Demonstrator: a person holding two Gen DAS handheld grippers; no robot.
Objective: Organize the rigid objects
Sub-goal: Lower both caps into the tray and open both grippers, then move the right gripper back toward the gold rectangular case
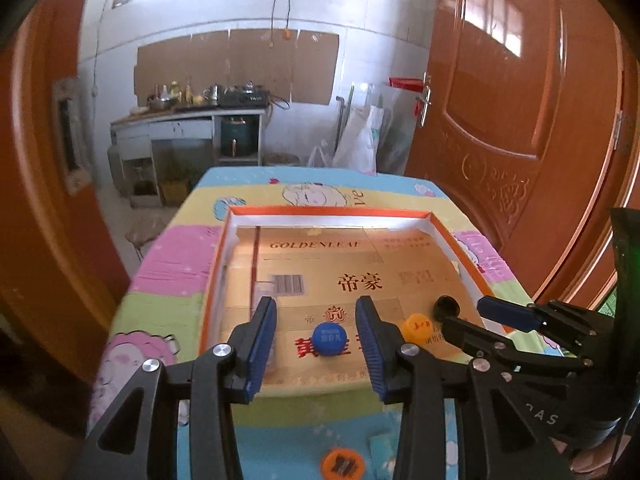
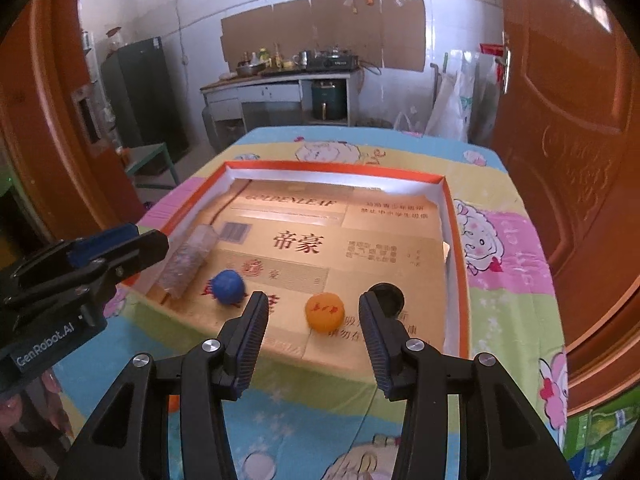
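1. Orange-rimmed shallow cardboard tray [image 2: 456, 216], lined with a flattened tan carton printed with red characters, sits on a table under a cartoon-printed cloth [image 2: 516, 256]; it is where the small pieces are gathered.
2. Inside it lie a round blue plastic bottle cap [image 1: 329, 337], a round orange plastic cap [image 2: 325, 312], a small black cap [image 2: 390, 300] and a clear rectangular plastic box [image 2: 192, 258] along the tray's left wall.
3. Left gripper [image 1: 316, 354] hangs above the blue cap with its jaws partly apart and nothing between the pads; right gripper [image 2: 314, 344] hangs likewise over the orange cap, empty.
4. Judging by this, both caps look set down, so a placing step seems finished.
5. Another orange disc with a dark mark [image 1: 342, 465] lies on the cloth outside the tray's near edge; fetching it seems the likely next move, calling for a reach back and a lower, wider approach.
6. Caps are round, showing no long axis; the clear box runs lengthwise along the left wall, front to back.
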